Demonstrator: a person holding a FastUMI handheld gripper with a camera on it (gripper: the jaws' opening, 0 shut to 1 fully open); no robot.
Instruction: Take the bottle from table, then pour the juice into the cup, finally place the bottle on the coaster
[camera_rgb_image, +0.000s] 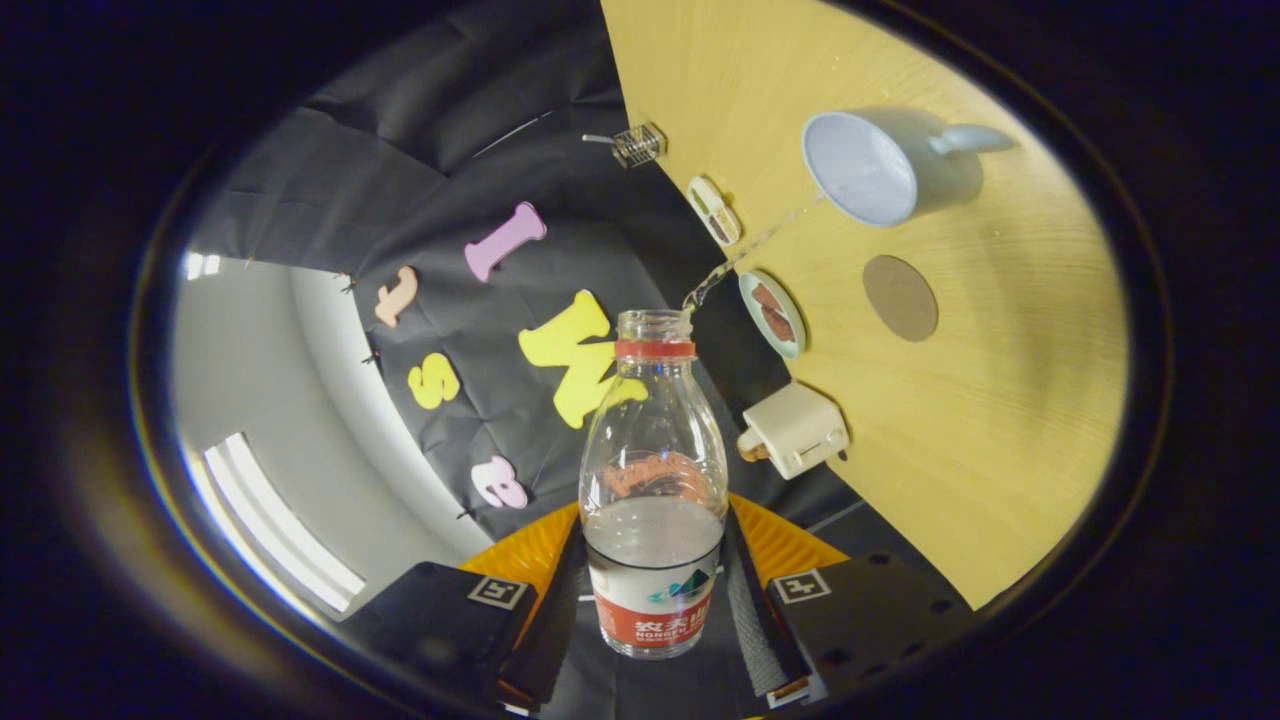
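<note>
The claw (655, 590) grips the tilted bottle (655, 470), a thin stream arcing to the cup (862, 167); best hold the tilt steady, aimed inside the rim.

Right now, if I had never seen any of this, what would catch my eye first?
First, the clear bottle clamped between the tool's fingers, uncapped and tipped over, with a thin stream of liquid arcing from its mouth into the pale blue cup on the wooden table. Beside the cup lies a round brown coaster, nothing on it yet. Near the table's edge sits a small cream toaster.
</note>
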